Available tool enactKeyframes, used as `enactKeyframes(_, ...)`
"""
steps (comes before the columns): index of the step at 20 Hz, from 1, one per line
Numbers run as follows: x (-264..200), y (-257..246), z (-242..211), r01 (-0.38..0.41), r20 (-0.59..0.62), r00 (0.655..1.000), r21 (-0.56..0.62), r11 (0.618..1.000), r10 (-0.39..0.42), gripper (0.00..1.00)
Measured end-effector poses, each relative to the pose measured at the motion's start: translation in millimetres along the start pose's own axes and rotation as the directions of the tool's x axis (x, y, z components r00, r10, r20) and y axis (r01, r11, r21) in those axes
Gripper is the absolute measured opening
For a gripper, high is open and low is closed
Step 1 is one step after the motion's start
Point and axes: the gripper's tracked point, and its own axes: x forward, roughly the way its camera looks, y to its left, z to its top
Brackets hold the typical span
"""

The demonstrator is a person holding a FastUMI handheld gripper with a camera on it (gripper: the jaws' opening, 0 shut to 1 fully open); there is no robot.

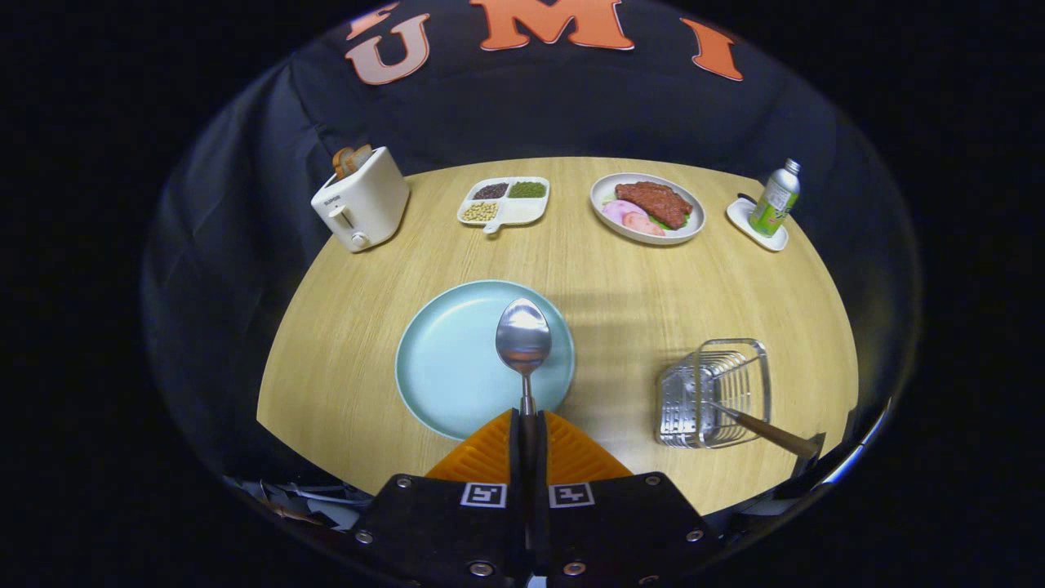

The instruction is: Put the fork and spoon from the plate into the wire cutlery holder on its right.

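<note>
Two fingers of the gripper [528, 425] are pressed together on the handle of the spoon [523, 336], so the jaws are clamped on it with almost no gap between them. The spoon points straight ahead from the fingers, and its shiny bowl is over the light blue plate [445, 367]. I cannot tell if the bowl touches the plate or is a little above it. The plate is on the wooden table [612, 294], just ahead of the fingers.

To the right of the plate, apart from it, is the wire cutlery holder [718, 392]. It looks tilted or lying toward its side, but the fisheye view makes this hard to judge. One utensil with a brown handle [771, 434] is already in the holder, and the handle sticks out toward the near right side. Its head is hidden by the wires, so I cannot say for sure it is the fork.

Far beyond the plate, along the back of the table, there are four things in a row: a white toaster [363, 208] with bread in it, a divided dish [504, 202] with beans, an oval dish with meat [649, 208], and a green bottle [775, 198] that stands on a small white tray [755, 224].
</note>
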Motion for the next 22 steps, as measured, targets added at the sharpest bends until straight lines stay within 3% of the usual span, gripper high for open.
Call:
enactKeyframes(13,-44,-98,-12,0.138,-0.114,0.984,0.02,0.99,-0.135,0.04)
enactKeyframes(22,-45,-127,-27,0.16,-0.281,0.947,-0.015,0.987,-0.158,0.05)
